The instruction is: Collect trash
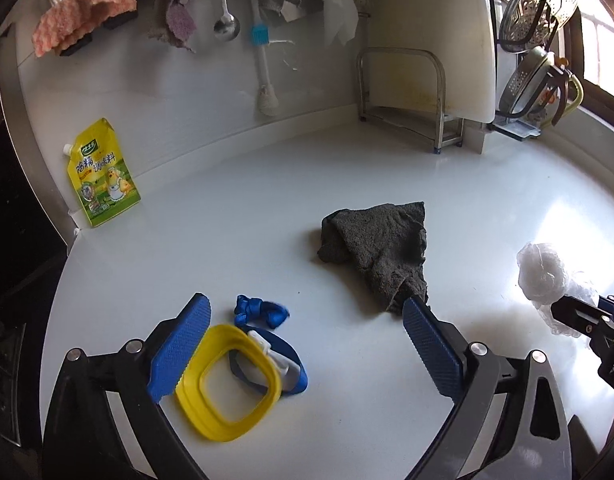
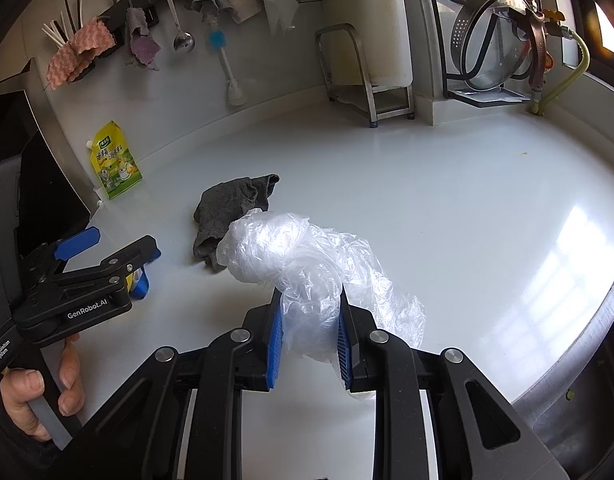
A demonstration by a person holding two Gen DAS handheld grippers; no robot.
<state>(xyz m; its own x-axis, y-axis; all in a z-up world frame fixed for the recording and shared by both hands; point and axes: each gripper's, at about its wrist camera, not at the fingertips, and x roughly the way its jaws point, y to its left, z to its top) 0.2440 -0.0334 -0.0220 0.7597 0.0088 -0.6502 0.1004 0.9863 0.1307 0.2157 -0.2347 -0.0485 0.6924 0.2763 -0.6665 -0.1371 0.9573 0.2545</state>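
Pinching a crumpled plastic bag (image 2: 307, 264), the right tongs (image 2: 310, 336) hover while left tongs (image 1: 307, 344) gape.

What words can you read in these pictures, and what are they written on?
"GenRobot.AI": white print on the side of the left gripper, seen from the right wrist.
"Data Acquisition System": small white print lower on the same tool's handle; partly blurred, so this reading is not certain.
"鸡精调味料": large characters on the yellow pouch leaning at the wall.
The pouch's green logo and small print are too small to read.
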